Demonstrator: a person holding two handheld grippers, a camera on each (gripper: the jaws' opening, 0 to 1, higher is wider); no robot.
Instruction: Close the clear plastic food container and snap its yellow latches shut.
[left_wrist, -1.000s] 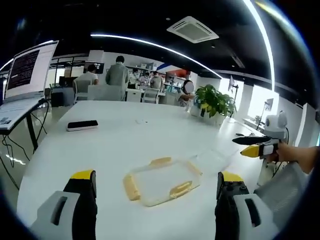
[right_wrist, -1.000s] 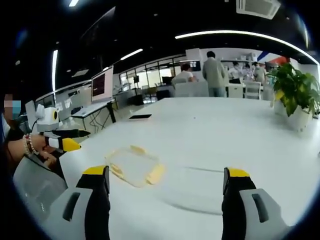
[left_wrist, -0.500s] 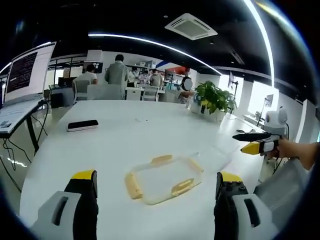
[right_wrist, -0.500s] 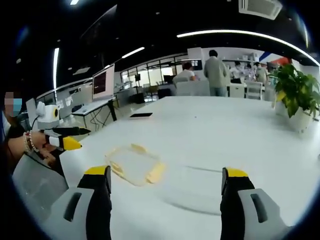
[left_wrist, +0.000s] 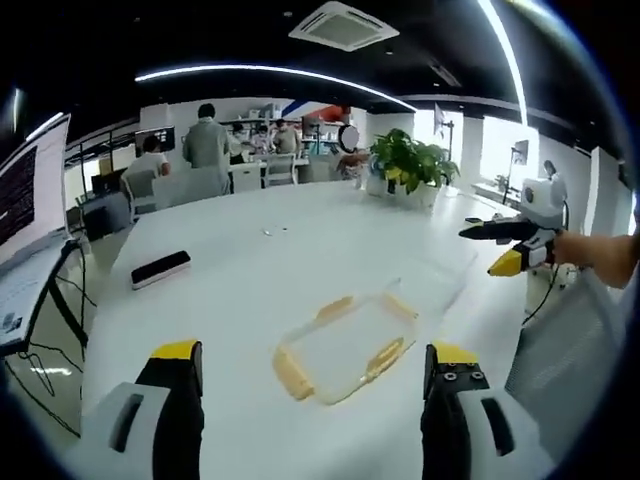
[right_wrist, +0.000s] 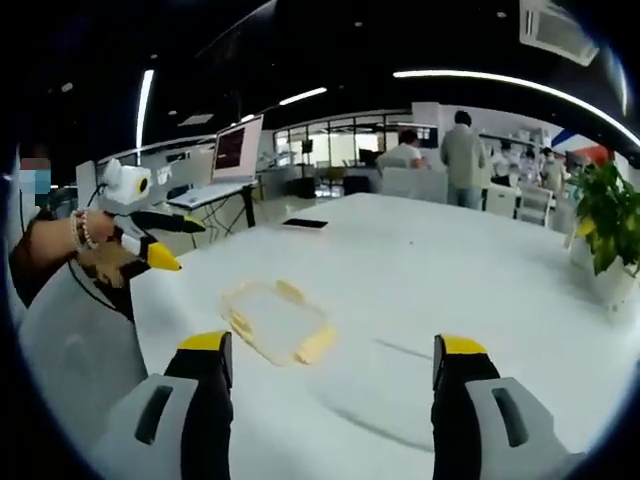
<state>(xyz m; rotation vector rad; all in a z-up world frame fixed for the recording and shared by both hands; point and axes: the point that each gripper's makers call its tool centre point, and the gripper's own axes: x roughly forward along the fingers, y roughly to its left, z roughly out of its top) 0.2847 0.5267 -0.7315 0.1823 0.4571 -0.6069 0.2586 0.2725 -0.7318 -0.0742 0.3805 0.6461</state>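
Clear plastic lid (left_wrist: 345, 345) with yellow latches (left_wrist: 384, 358) lies flat on the white counter (left_wrist: 250, 260), and both claws are open and hold nothing.

Left claw (left_wrist: 310, 405) hangs just above the lid, and the right claw (right_wrist: 330, 395) hangs near it, with the lid (right_wrist: 275, 320) a little ahead and to its left. To do this well, I think one claw should pick the lid up by an edge and lay it straight on the box, then push each latch down. The see-through box is very hard to spot; a faint shape beside the lid may be it, but I cannot tell. How many latches there are is blurry too.
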